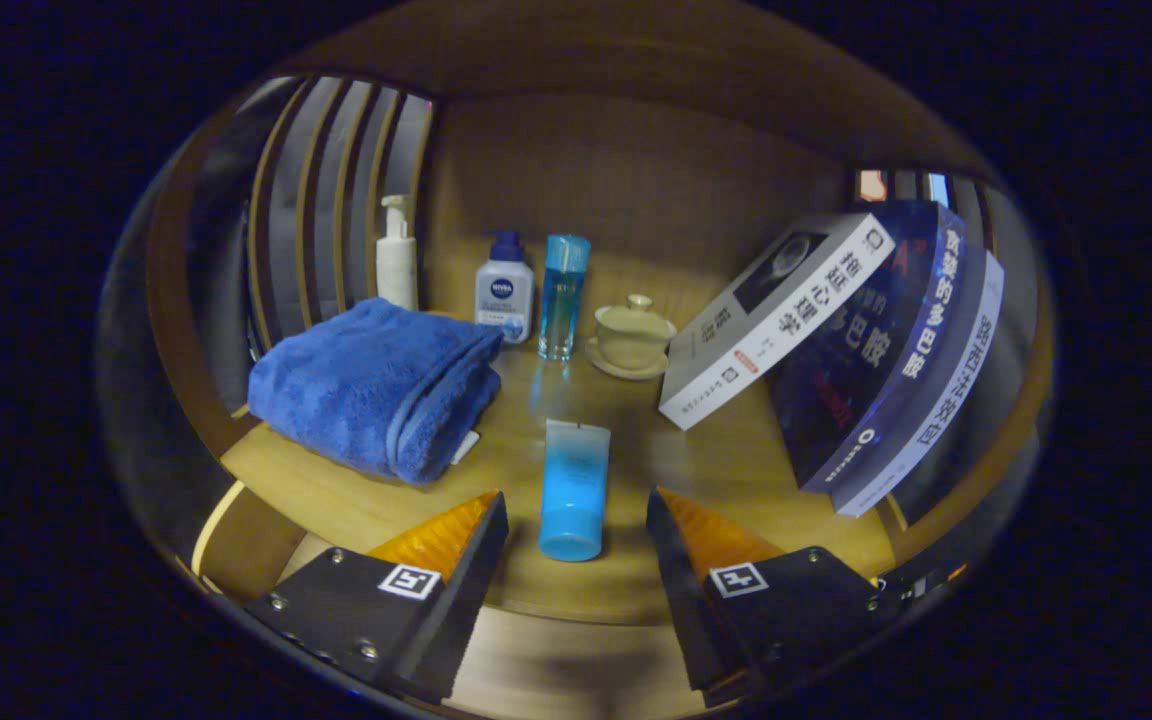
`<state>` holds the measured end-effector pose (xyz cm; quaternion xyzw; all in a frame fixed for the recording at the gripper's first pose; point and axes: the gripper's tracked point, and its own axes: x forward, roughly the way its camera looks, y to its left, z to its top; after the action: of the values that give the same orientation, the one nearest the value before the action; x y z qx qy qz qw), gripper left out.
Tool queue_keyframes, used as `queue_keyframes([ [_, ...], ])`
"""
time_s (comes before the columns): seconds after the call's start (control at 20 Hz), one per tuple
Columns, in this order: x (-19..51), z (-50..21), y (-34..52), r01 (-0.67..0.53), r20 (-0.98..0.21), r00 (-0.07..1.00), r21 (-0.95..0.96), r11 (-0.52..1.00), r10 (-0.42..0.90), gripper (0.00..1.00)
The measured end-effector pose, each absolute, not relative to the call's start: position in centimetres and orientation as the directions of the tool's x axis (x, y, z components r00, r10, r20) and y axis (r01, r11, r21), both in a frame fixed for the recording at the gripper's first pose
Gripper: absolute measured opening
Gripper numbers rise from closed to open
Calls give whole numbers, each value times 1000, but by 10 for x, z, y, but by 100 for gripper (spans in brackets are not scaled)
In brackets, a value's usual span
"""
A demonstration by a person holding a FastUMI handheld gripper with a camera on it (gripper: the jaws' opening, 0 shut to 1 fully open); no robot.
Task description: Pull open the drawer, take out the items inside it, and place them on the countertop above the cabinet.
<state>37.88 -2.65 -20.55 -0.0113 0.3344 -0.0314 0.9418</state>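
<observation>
A light blue tube (574, 490) rests on the wooden countertop (716, 470) near its front edge, with its cap end toward me. It sits between my fingertips, with a gap on each side, and neither finger touches it. My gripper (575, 495) is open. I cannot tell whether the tube stands on its cap or lies flat.
A folded blue towel (376, 385) lies to the left of the tube. Behind stand a white pump bottle (397, 255), a white bottle with a blue cap (504, 288), a clear blue bottle (563, 297) and a lidded cup on a saucer (631, 336). Books (836, 330) lean at the right.
</observation>
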Motion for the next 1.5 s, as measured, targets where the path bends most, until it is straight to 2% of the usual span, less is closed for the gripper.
queue_keyframes([
  [0.35,365,-172,-23,42,-565,825,-1,999,-35,83],
  [0.5,351,-149,-13,20,-507,862,14,1000,-10,86],
  [0.6,336,-129,-4,1,-461,887,27,1000,12,93],
  [1.05,249,-30,27,-56,-174,983,-13,998,53,93],
  [1.5,156,-33,41,-62,-88,994,-24,998,60,93],
])
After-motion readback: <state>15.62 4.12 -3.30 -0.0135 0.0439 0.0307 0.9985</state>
